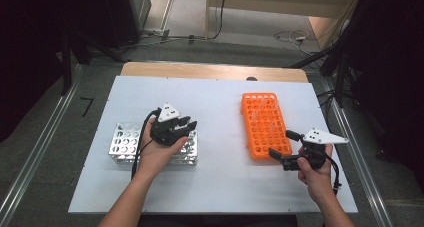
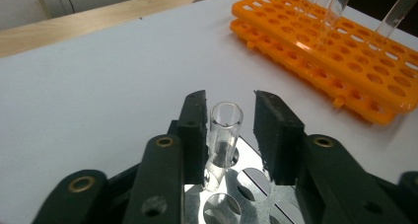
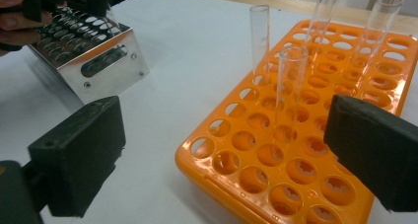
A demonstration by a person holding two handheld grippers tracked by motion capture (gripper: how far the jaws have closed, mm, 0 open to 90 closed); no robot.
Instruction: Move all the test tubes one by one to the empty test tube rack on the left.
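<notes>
Unlabelled glass tube (image 2: 224, 135) in metal rack (image 2: 246, 192)

No words, brand names or labels to read anywhere. Just one mark, shaped like the number 7 (image 1: 87, 106), dark, on the grey floor to the left of the white table (image 1: 215, 94). Hard to tell whether a real number or only a bit of tape. Nothing written on the orange rack (image 1: 264, 125), nothing on the shiny metal rack (image 1: 125, 144), nothing on the glass tubes (image 3: 260, 34).
</notes>
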